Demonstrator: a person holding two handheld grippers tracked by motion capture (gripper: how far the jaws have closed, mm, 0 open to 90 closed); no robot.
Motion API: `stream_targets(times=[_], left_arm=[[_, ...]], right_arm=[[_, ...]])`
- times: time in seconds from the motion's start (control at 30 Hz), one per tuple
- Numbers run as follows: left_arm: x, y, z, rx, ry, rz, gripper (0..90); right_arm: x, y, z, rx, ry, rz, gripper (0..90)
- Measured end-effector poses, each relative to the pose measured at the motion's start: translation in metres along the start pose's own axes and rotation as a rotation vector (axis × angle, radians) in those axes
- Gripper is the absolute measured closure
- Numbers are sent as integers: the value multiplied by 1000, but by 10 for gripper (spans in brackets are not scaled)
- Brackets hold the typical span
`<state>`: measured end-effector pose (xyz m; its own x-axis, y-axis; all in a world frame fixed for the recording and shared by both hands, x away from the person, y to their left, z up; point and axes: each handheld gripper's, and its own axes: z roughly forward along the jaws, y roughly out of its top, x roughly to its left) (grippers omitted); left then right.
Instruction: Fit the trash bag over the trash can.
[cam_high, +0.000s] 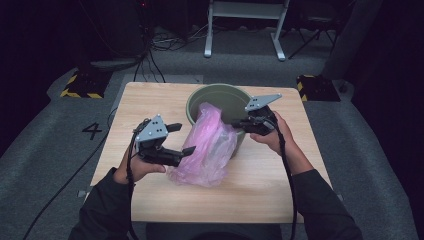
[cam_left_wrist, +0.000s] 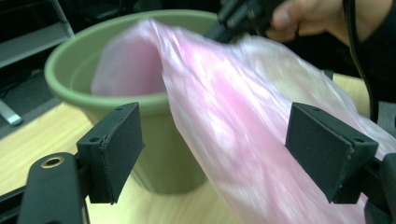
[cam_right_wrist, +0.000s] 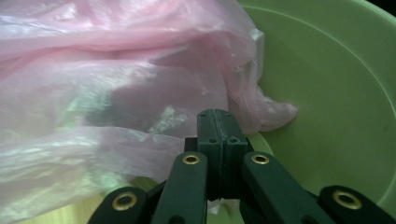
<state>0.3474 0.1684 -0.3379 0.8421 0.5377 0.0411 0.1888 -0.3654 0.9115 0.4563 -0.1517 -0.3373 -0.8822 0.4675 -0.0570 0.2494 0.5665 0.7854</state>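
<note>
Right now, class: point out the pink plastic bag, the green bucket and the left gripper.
pink plastic bag (cam_high: 207, 150): high view, middle of its crumpled body.
green bucket (cam_high: 225, 95): high view, bare inner wall.
left gripper (cam_high: 179, 138): high view, midway between its open fingertips.

table (cam_high: 150, 100): sitting on grey floor | white frame legs (cam_high: 245, 30): standing beyond table | striped blocks (cam_high: 82, 85): lying off table's far corners

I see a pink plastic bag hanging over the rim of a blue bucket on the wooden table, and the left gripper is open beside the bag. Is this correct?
Not quite: the bucket is green, not blue, as the high view shows. The rest holds: the pink plastic bag hangs over its rim onto the wooden table, and the left gripper is open beside the bag.
</note>
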Motion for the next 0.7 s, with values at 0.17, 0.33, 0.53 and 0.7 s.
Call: stream_targets(times=[0.17, 0.33, 0.53, 0.7], left_arm=[[-5, -14, 4, 4, -74, -28, 244], [-2, -14, 20, 62, -65, -9, 452], [3, -8, 35, 70, -77, 57, 822], [7, -1, 38, 30, -68, 68, 900]], right_arm=[[0, 0, 2, 0, 6, -2, 898], [-1, -1, 3, -6, 15, 6, 880], [-1, -1, 1, -25, 9, -5, 827], [-2, -2, -7, -90, 9, 8, 712]])
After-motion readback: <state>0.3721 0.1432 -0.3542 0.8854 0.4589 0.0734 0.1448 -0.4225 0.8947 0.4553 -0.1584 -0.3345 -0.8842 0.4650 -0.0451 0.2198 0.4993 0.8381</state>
